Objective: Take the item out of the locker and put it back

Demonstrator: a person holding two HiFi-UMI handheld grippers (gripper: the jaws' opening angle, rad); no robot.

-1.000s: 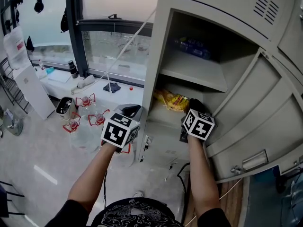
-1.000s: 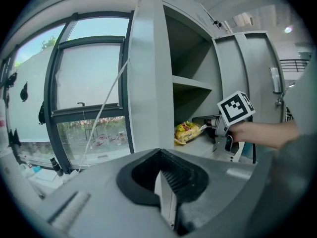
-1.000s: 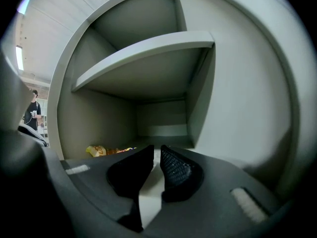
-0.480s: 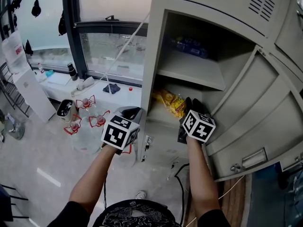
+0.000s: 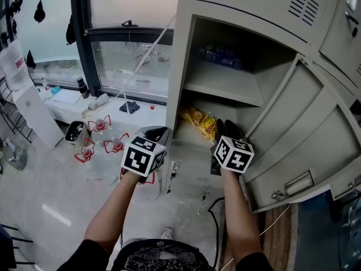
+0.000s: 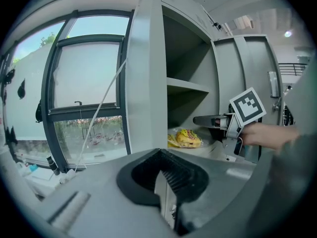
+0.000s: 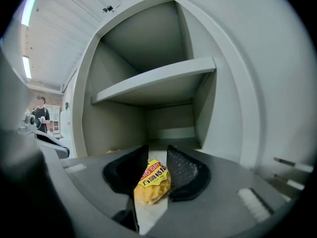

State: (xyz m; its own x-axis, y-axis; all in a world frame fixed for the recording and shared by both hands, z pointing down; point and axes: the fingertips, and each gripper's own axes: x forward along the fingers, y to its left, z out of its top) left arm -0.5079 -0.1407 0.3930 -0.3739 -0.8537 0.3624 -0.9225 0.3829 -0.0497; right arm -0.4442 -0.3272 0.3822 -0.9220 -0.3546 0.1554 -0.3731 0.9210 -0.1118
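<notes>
Pointing lengthwise into locker [image 7: 168, 125]: snack bag [image 7: 151, 183]

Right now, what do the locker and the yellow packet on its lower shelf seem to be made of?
The locker is likely painted sheet steel with a matte light grey finish; the thin folded edges of its door and the stamped vent slots suggest it. The yellow packet is probably glossy plastic film: it is crinkled, printed and catches highlights. Its contents cannot be told.

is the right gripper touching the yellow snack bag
Cannot tell. In the right gripper view the right gripper has its jaws apart, having just been opening, with the yellow plastic snack bag between them; neither a gap nor contact shows plainly.
</notes>
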